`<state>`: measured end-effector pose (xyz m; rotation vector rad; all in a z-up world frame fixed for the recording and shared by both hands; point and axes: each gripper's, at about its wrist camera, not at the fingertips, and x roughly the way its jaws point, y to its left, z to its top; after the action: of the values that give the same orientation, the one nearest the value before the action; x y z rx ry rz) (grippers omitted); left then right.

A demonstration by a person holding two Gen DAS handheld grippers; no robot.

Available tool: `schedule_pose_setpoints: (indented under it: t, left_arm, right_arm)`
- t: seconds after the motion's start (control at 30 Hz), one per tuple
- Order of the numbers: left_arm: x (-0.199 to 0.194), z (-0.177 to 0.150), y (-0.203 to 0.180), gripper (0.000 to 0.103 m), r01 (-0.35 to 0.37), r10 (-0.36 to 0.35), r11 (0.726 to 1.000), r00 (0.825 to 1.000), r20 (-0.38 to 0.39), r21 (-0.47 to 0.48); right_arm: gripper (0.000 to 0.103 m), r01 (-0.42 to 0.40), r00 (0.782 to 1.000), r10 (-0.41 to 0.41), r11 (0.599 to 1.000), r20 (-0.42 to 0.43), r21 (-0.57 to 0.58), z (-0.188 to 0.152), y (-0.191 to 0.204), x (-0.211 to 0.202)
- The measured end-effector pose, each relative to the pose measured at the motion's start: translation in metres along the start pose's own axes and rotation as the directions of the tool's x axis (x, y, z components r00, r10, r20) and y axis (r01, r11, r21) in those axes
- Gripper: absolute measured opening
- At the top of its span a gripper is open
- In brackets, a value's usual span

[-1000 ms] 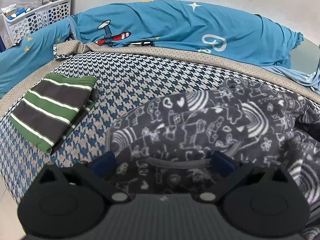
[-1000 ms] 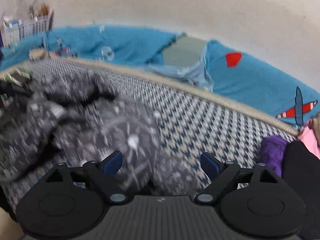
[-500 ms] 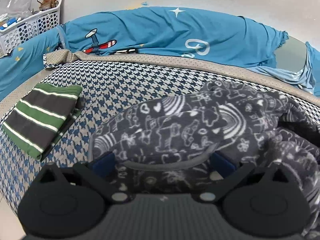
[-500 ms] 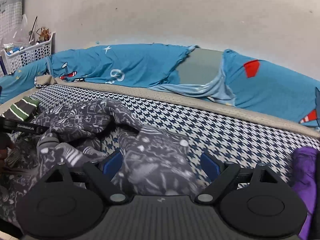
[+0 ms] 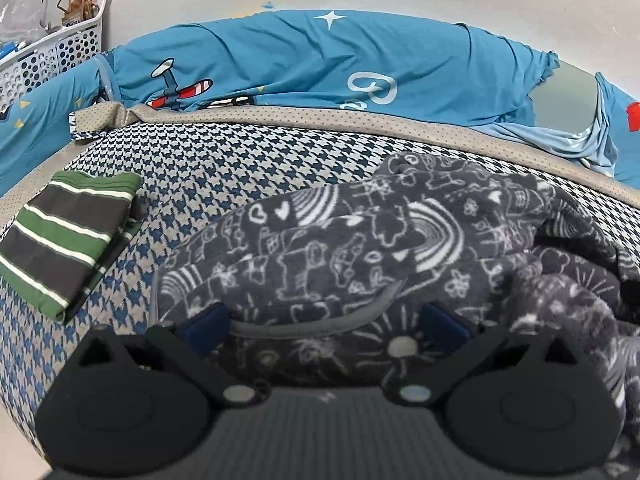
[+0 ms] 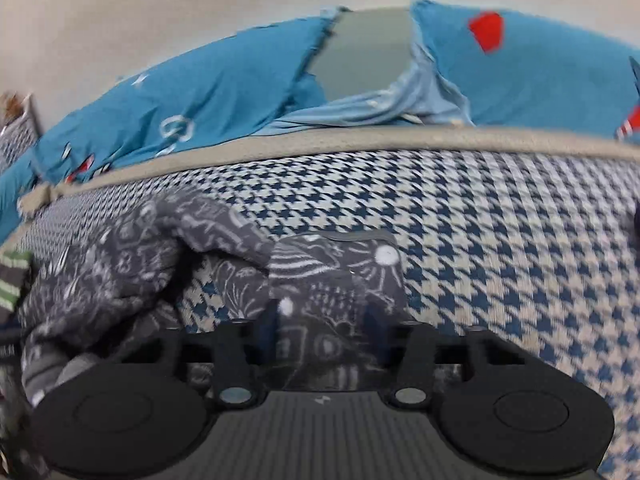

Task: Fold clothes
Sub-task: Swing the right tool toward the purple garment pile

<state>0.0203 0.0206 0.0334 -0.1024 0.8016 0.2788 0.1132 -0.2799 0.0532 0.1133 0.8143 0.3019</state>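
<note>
A dark grey fleece garment (image 5: 360,248) with white doodle print lies crumpled on the houndstooth bed cover (image 5: 224,168). My left gripper (image 5: 324,322) stands open just over its near hem, with the grey-trimmed edge lying between the wide-set fingers. In the right wrist view, a trimmed end of the same garment (image 6: 332,268) fills the gap between my right gripper's (image 6: 322,320) fingers. Its jaws are closing and the pads press on the fabric. The rest of the garment bunches to the left.
A folded green and grey striped garment (image 5: 68,236) lies at the bed's left edge. Blue printed bedding (image 5: 320,56) is heaped along the wall behind. A white perforated basket (image 5: 52,52) stands at the far left. Bare houndstooth cover (image 6: 500,240) spreads to the right.
My right gripper has swung right and down over the garment's end, rolled, and narrowed its jaws around the fabric. The left gripper has barely moved and stays wide.
</note>
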Motion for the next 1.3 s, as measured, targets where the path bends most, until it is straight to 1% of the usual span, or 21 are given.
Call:
schedule_pose_setpoints:
  t: [0.03,0.1,0.17,0.27,0.37,0.4,0.43,0.5,0.6,0.7,0.77,0.8,0.97,1.0,1.07,1.1,1.13,1.2,1.3]
  left_arm:
    - [0.0,0.0,0.0,0.103,0.0,0.0,1.0,1.0,0.0,-0.001]
    - [0.0,0.0,0.001,0.103,-0.001,0.001,1.0,1.0,-0.001,-0.003]
    - [0.0,0.0,0.002,0.103,-0.003,0.003,1.0,1.0,-0.001,-0.005]
    - [0.001,0.0,0.002,0.103,-0.009,0.009,1.0,1.0,0.0,-0.003]
    - [0.002,-0.001,0.003,0.103,-0.012,0.012,1.0,1.0,-0.001,0.0]
    - [0.002,-0.001,0.003,0.103,-0.014,0.014,1.0,1.0,0.0,0.001]
    - [0.002,-0.001,0.002,0.103,-0.015,0.015,1.0,1.0,-0.001,0.002]
    - [0.003,-0.002,0.002,0.103,-0.018,0.018,1.0,1.0,-0.002,0.003]
    - [0.003,-0.002,0.002,0.103,-0.022,0.022,1.0,1.0,-0.003,0.004]
    - [0.003,-0.003,0.003,0.103,-0.029,0.029,1.0,1.0,-0.001,0.006]
    - [0.003,-0.003,0.004,0.103,-0.033,0.033,0.999,0.999,-0.003,0.004]
    - [0.003,-0.004,0.005,0.103,-0.035,0.035,0.999,0.999,-0.004,0.003]
    - [0.004,-0.005,0.005,0.103,-0.045,0.045,0.999,0.999,-0.005,0.002]
    - [0.004,-0.005,0.005,0.103,-0.048,0.048,0.999,0.999,-0.004,0.004]
    - [0.003,-0.005,0.004,0.103,-0.053,0.053,0.999,0.999,-0.002,0.005]
    - [0.003,-0.005,0.004,0.103,-0.054,0.054,0.999,0.999,-0.002,0.005]
    - [0.003,-0.005,0.004,0.103,-0.055,0.055,0.998,0.998,-0.001,0.004]
    - [0.002,-0.005,0.004,0.103,-0.056,0.056,0.998,0.998,0.001,0.001]
    - [0.001,-0.005,0.004,0.103,-0.059,0.059,0.998,0.998,0.007,0.0]
  right_arm:
    - [0.023,-0.003,1.0,0.003,1.0,0.007,0.007,0.001,-0.002,-0.002]
    - [0.02,0.001,1.0,-0.001,1.0,0.03,0.011,0.002,-0.005,-0.008]
    - [0.019,0.012,0.998,-0.013,1.0,0.06,0.015,0.002,-0.006,-0.015]
    - [0.019,0.004,0.995,-0.009,0.999,0.098,0.051,0.005,-0.013,-0.029]
    - [0.017,0.038,0.987,-0.048,0.997,0.151,0.07,0.006,-0.021,-0.043]
    - [0.013,0.057,0.983,-0.071,0.995,0.17,0.084,0.007,-0.024,-0.048]
    - [0.013,0.077,0.978,-0.095,0.992,0.187,0.099,0.007,-0.028,-0.053]
    - [0.013,0.123,0.964,-0.153,0.982,0.217,0.143,0.008,-0.041,-0.061]
    - [0.012,0.207,0.939,-0.251,0.958,0.235,0.198,0.008,-0.059,-0.072]
    - [0.012,0.306,0.908,-0.357,0.922,0.218,0.238,0.004,-0.076,-0.08]
    - [0.012,0.354,0.892,-0.405,0.902,0.2,0.249,0.002,-0.086,-0.086]
    - [0.012,0.374,0.885,-0.425,0.892,0.192,0.253,0.0,-0.09,-0.088]
    - [0.012,0.422,0.867,-0.468,0.873,0.171,0.246,-0.007,-0.106,-0.101]
    - [0.012,0.441,0.86,-0.484,0.864,0.162,0.245,-0.007,-0.107,-0.1]
    - [0.013,0.482,0.838,-0.524,0.842,0.155,0.242,-0.007,-0.11,-0.102]
    - [0.014,0.499,0.824,-0.542,0.832,0.165,0.241,-0.007,-0.112,-0.104]
    - [0.02,0.504,0.816,-0.549,0.829,0.18,0.244,-0.007,-0.111,-0.107]
    - [0.023,0.474,0.821,-0.527,0.843,0.218,0.254,-0.008,-0.111,-0.114]
    - [0.023,0.385,0.866,-0.44,0.889,0.236,0.248,-0.007,-0.108,-0.113]
